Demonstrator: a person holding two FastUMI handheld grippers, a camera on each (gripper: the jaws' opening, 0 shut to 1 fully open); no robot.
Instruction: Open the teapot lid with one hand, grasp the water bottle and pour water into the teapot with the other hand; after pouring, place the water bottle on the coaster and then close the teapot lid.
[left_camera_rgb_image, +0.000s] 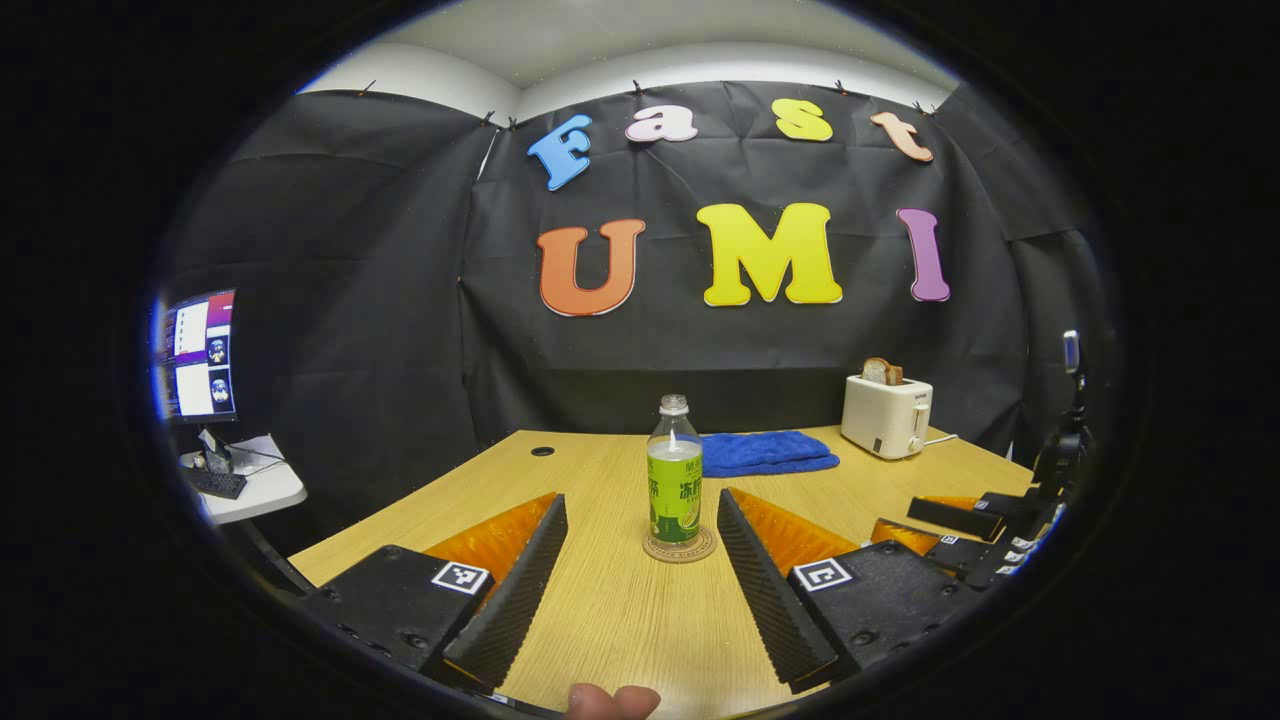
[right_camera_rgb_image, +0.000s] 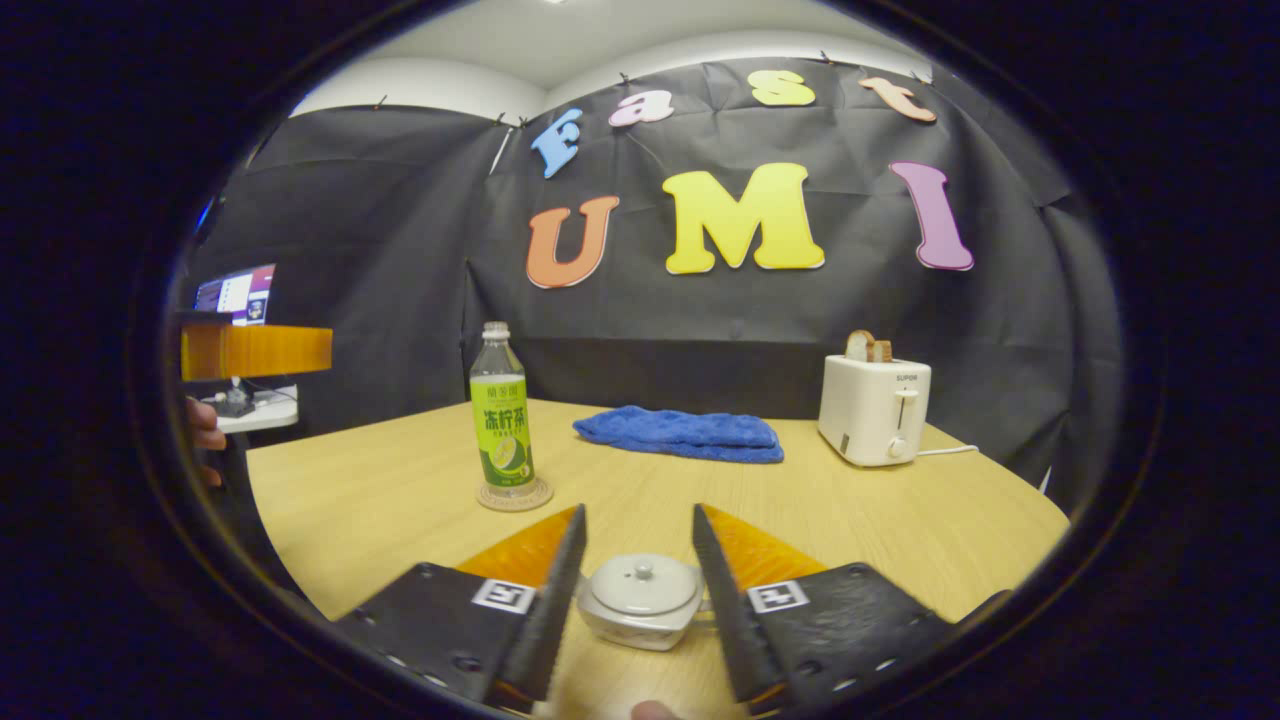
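On the coaster (left_camera_rgb_image: 680, 549) stands the water bottle (left_camera_rgb_image: 674, 470), untouched.

We see a green-labelled bottle (right_camera_rgb_image: 503, 420), white teapot (right_camera_rgb_image: 641, 599), blue towel (right_camera_rgb_image: 680, 434), cream toaster (right_camera_rgb_image: 874, 410), tan wood-grain table (right_camera_rgb_image: 400, 500).

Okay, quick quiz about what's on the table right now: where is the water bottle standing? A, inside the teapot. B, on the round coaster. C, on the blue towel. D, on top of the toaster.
B: the water bottle stands upright on the round coaster, well apart from the blue towel and the toaster. The left gripper view shows the same thing, with the bottle between that gripper's open fingers but farther off.
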